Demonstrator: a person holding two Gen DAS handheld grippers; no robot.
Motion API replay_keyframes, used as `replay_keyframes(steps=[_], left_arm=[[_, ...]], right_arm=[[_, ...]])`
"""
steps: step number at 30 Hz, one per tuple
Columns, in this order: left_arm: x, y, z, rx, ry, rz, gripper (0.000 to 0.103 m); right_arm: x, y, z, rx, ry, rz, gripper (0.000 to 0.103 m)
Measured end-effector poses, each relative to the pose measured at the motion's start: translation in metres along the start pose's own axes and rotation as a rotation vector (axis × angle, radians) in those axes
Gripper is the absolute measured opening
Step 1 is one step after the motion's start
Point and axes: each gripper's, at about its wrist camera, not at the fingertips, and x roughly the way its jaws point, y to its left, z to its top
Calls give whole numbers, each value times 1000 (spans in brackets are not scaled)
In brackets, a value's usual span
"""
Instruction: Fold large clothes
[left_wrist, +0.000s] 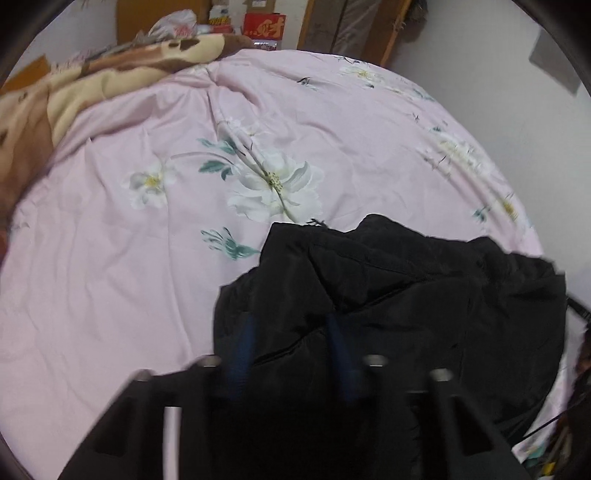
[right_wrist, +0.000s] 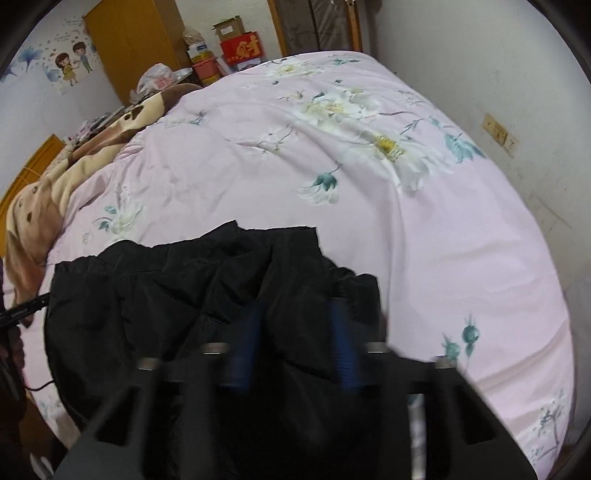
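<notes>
Left wrist footage showed a black padded jacket (left_wrist: 388, 295) bunched on the pink floral quilt (left_wrist: 147, 277), both the left gripper (left_wrist: 291, 325) and right gripper (right_wrist: 299, 314) parted above it, gripping nothing; soft, bulky and slippery, it was judged best pinched at seamed edges.

A bed (left_wrist: 110, 277) is seen covered by a pink quilt (right_wrist: 443, 258) printed with white flowers and teal leaves. A crumpled black jacket (left_wrist: 406, 295) lies on the quilt at the lower centre of both frames. A brown and cream blanket (left_wrist: 74, 88) is bunched at the upper left.
</notes>
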Motion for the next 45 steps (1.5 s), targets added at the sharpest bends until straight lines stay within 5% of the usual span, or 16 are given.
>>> replay_keyframes(steps=[8,11,13,17,23,28,31,33,36,42,45], left_arm=[[-55,8,26,-69,-217,0,15],[-45,8,44,-83,-218,17,15],[-17,9,52,-95,-148,39,15],[43,6,45,-80,4,106,15],[61,-2,45,-38,35,134,16],[66,-10,37,0,33,195,19],[58,-6,38,-66,3,173,24],[46,4,39,-148,-9,112,30],[25,14,41,-189,-33,78,43],[-43,18,24,-221,-182,84,58],[-69,-2,3,-200,-236,41,63]], right_arm=[[-56,8,21,-8,-252,-5,11],[-49,16,36,-35,-274,-58,11],[-26,16,46,-27,-227,-90,11],[46,12,44,-35,4,-194,11],[87,11,38,-42,169,-239,12],[97,23,34,-110,219,-308,18],[94,24,41,-87,244,-345,24],[83,24,46,-49,215,-351,32],[51,21,52,1,133,-315,66],[-27,43,47,-34,-127,-328,69],[-54,66,26,-76,-193,-230,69]])
